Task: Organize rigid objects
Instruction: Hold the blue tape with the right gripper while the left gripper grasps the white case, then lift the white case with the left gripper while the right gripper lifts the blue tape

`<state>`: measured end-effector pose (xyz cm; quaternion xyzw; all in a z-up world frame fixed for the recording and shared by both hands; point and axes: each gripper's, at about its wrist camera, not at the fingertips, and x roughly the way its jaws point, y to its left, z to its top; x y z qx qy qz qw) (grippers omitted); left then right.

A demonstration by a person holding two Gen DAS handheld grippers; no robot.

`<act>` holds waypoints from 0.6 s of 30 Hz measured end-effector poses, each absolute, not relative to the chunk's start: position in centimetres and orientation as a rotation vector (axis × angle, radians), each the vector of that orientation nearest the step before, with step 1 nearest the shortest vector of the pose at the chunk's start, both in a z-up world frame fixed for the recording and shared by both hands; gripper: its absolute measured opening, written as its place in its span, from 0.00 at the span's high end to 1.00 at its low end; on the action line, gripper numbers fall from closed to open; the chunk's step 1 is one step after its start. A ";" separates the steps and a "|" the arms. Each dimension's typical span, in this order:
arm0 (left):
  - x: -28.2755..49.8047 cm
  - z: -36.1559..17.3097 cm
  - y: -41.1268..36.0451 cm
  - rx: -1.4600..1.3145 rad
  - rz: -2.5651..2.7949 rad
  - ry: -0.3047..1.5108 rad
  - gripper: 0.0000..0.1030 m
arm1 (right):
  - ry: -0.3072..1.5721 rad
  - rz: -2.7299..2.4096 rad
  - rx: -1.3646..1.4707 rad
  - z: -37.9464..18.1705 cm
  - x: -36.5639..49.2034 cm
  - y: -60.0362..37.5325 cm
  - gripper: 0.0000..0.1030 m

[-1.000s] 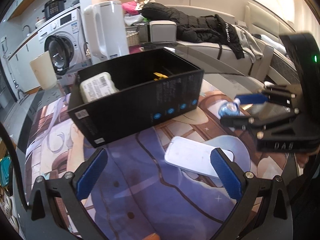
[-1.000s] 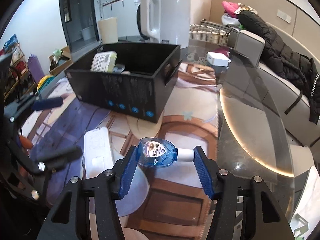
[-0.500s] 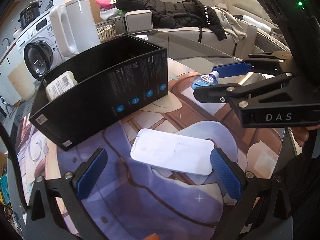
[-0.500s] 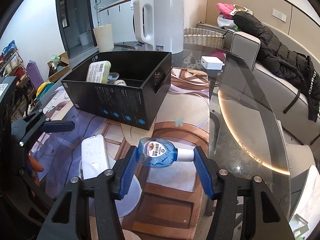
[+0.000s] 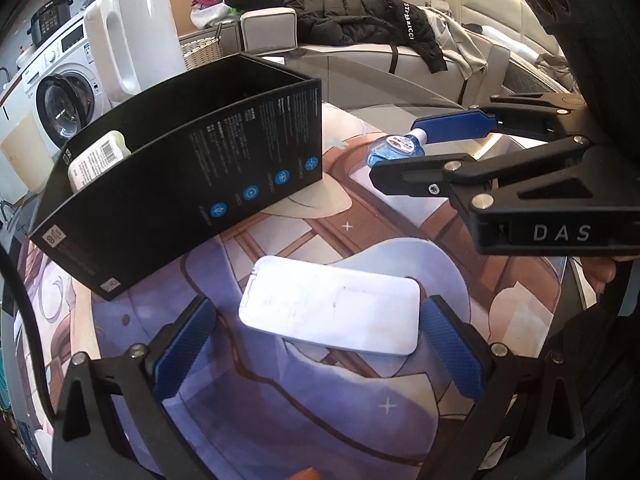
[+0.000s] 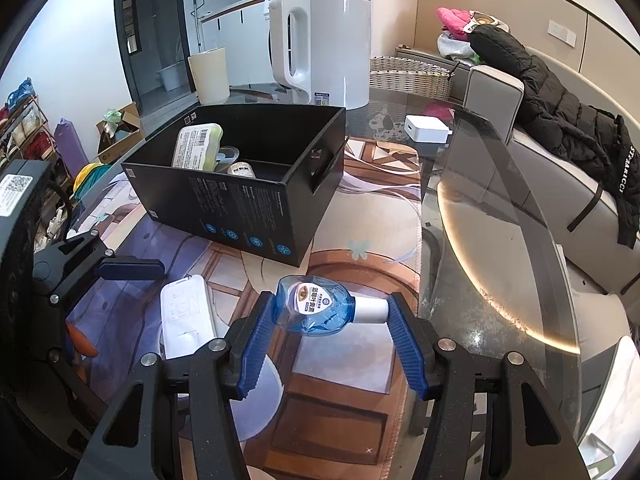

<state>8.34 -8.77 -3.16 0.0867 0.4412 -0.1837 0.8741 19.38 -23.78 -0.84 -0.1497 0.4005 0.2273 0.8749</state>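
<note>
Right gripper [image 6: 332,340], half-open, clamps small blue eye-drop bottle [image 6: 316,310]; carry it level above open black cardboard box [image 6: 256,200] before release.

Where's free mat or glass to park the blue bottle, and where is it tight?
Free: bare glass right of the mat, between the white charger and the near table edge; also mat right of the black box. Crowded: the near-left mat, where the flat white case lies between the left gripper's open fingers. The right gripper grips the blue bottle.
</note>
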 end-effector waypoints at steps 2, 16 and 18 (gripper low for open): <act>8.5 -3.3 -8.6 0.166 -0.384 0.930 0.00 | 0.834 0.476 -0.313 -0.8 19.4 -23.7 0.44; 7.4 -2.3 -7.3 0.156 -0.342 0.870 0.15 | 0.805 0.488 -0.316 -0.4 18.8 -23.5 0.44; 7.1 -1.9 -6.7 0.145 -0.329 0.853 0.15 | 0.791 0.491 -0.314 -0.2 18.7 -23.4 0.44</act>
